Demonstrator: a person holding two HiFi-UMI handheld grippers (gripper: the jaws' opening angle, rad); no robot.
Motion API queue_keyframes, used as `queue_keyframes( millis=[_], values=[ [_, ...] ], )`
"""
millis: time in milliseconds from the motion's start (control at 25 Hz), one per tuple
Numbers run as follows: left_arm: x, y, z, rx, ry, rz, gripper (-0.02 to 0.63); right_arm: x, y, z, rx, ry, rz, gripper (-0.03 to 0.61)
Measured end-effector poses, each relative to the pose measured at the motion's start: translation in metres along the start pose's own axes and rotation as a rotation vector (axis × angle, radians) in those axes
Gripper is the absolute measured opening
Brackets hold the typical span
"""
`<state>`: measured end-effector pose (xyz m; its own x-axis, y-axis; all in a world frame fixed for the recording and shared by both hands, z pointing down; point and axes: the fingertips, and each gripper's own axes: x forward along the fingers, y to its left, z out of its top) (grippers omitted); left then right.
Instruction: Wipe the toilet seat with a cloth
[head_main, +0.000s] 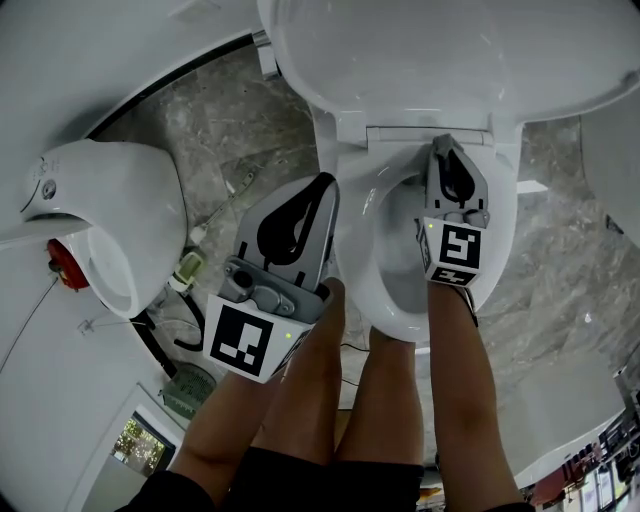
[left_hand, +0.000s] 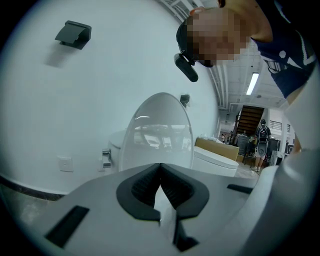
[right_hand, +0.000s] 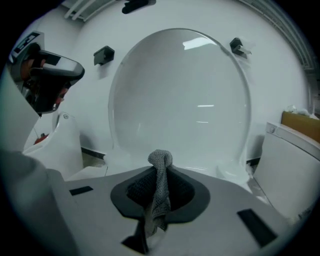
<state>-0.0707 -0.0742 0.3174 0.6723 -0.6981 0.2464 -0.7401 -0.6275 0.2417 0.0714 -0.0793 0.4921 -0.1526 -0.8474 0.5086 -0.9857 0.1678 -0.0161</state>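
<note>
Grey knitted cloth (right_hand: 160, 192) is pinched tight between the jaws of the right gripper (head_main: 441, 150), and a tuft pokes out past the tips. That gripper hangs over the back of the white toilet seat (head_main: 358, 240), near the hinge and under the raised lid (head_main: 450, 50). I can't tell whether the cloth touches the seat. The left gripper (head_main: 326, 188) is closed on nothing, at the seat's left edge, over the marble floor (head_main: 230, 120).
</note>
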Motion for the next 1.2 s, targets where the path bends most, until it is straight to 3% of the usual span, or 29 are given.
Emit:
queue_keyframes(
  millis=[120,280,400,560,840,960,1040,1200],
  values=[
    [-0.001,0.004,-0.002,-0.014,0.016,0.02,0.014,0.011,0.049,0.01,-0.007,-0.007,0.133,0.061],
    [-0.004,0.006,-0.005,0.005,0.017,0.017,0.014,0.017,0.123,0.013,-0.105,0.002,0.339,0.06],
    [-0.002,0.007,-0.004,-0.013,0.017,0.035,0.014,0.015,0.136,0.009,-0.158,0.005,0.386,0.06],
    [-0.001,0.008,-0.003,-0.028,0.018,0.047,0.014,0.013,0.099,0.01,-0.245,0.001,0.308,0.06],
    [0.003,0.008,-0.007,-0.012,0.026,0.019,0.014,-0.023,-0.063,-0.018,-0.14,0.086,-0.104,0.06],
    [0.006,0.008,-0.006,-0.012,0.028,0.015,0.014,-0.039,-0.095,-0.028,-0.051,0.088,-0.244,0.06],
    [0.007,0.008,-0.006,-0.011,0.035,0.01,0.014,-0.036,-0.089,-0.026,-0.03,0.064,-0.262,0.057],
    [0.007,0.008,-0.006,-0.01,0.04,0.008,0.014,-0.013,-0.042,-0.011,-0.04,0.002,-0.147,0.057]
  ],
)
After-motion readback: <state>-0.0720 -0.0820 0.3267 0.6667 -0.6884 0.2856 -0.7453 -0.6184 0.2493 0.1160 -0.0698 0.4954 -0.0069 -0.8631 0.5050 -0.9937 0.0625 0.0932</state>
